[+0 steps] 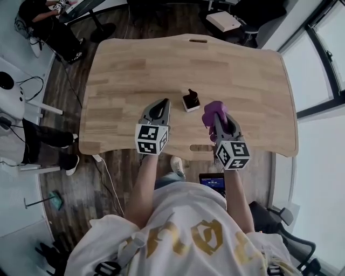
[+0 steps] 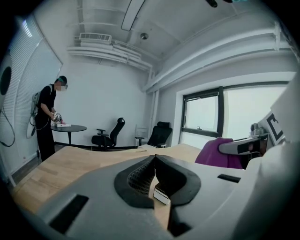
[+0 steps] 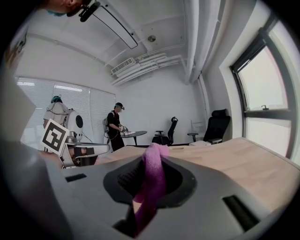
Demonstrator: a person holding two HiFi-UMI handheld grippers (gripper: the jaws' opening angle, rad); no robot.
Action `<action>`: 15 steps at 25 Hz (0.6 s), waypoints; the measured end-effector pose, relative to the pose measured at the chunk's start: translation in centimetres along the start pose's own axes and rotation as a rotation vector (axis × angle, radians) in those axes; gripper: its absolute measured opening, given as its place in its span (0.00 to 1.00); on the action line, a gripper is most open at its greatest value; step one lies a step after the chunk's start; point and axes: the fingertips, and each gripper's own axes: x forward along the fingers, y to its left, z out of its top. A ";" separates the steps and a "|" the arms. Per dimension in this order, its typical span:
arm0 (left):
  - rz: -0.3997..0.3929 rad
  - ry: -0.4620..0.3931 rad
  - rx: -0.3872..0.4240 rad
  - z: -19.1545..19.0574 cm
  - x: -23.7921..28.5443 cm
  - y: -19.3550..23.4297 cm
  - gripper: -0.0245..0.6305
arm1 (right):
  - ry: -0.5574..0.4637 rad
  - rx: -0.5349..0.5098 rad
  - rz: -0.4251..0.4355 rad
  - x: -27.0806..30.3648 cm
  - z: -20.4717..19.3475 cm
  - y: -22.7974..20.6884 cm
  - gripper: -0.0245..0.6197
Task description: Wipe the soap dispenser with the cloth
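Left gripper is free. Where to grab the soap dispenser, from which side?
Probably the soap dispenser by its white lower body, coming level from the left gripper side: it stands upright, its black pump top looks narrower, and the cloth is on the other side.

We see a pale wooden table (image 1: 242, 70) on a dark plank floor (image 1: 70, 178). Beyond the table's far left corner a person in black (image 1: 46, 24) stands at a small round table (image 1: 81, 6). Past its far edge sit a white box (image 1: 223, 21), a black office chair (image 2: 110, 135) and a second chair (image 2: 159, 134). Right of the table run large windows (image 1: 329, 48); left of it, someone's dark-trousered legs (image 1: 48, 137); below its near edge, a small lit screen (image 1: 212, 180)
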 end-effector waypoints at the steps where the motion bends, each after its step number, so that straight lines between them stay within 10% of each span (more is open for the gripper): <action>1: -0.013 0.003 0.003 0.0 0.7 0.2 0.05 | 0.003 0.002 -0.009 0.6 0.0 -0.2 0.12; 15: -0.146 0.034 0.044 -0.1 5.6 -1.6 0.05 | -0.002 0.043 -0.088 2.0 0.6 -3.5 0.12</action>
